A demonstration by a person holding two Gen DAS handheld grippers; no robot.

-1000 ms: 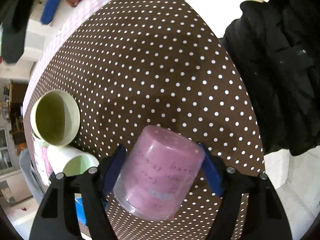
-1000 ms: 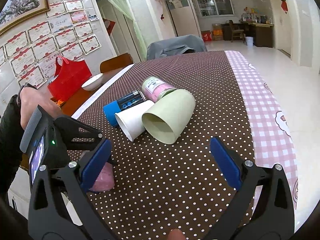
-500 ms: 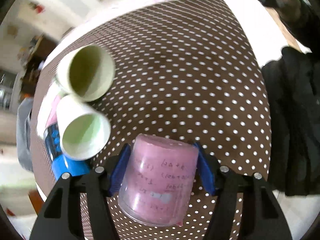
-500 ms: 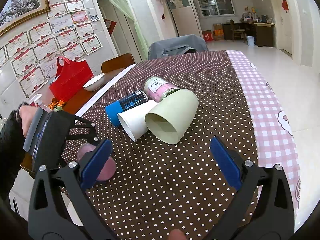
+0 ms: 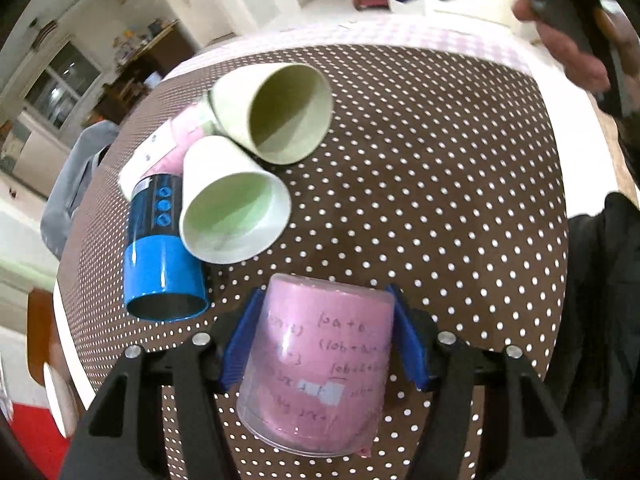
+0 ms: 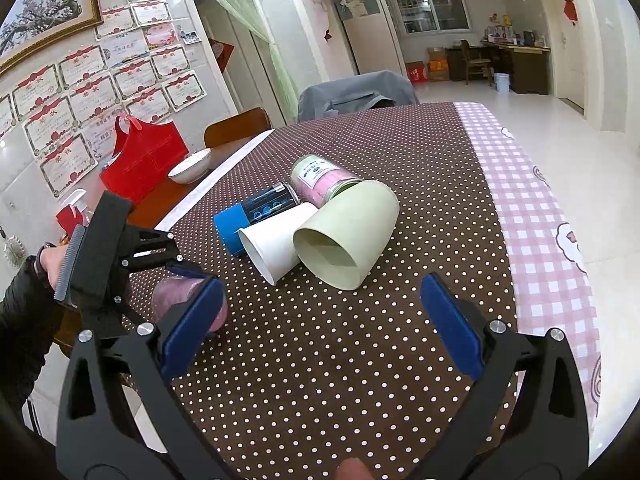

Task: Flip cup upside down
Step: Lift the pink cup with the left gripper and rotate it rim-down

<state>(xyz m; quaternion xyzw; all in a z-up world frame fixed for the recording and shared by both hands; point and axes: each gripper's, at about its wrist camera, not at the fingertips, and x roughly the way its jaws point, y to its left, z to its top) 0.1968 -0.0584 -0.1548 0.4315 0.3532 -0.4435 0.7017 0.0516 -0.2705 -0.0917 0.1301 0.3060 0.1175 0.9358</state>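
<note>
My left gripper (image 5: 326,334) is shut on a translucent pink cup (image 5: 320,364) with handwriting on its side. The cup's closed base points away from the camera and its rim faces the camera, just above the brown dotted tablecloth (image 5: 440,184). In the right wrist view the left gripper (image 6: 188,280) and the pink cup (image 6: 176,292) show at the left, partly hidden behind my right gripper's left finger. My right gripper (image 6: 324,320) is open and empty above the cloth.
A pale green cup (image 6: 348,232), a white paper cup (image 6: 276,240), a blue-capped can (image 6: 252,216) and a pink-filled jar (image 6: 320,180) lie on their sides in a cluster. A red bag (image 6: 140,160) and a white bowl (image 6: 190,166) sit at the table's far left.
The left gripper has swung with the pink cup, bringing the cluster of lying cups more into its view. The right gripper has held still.
</note>
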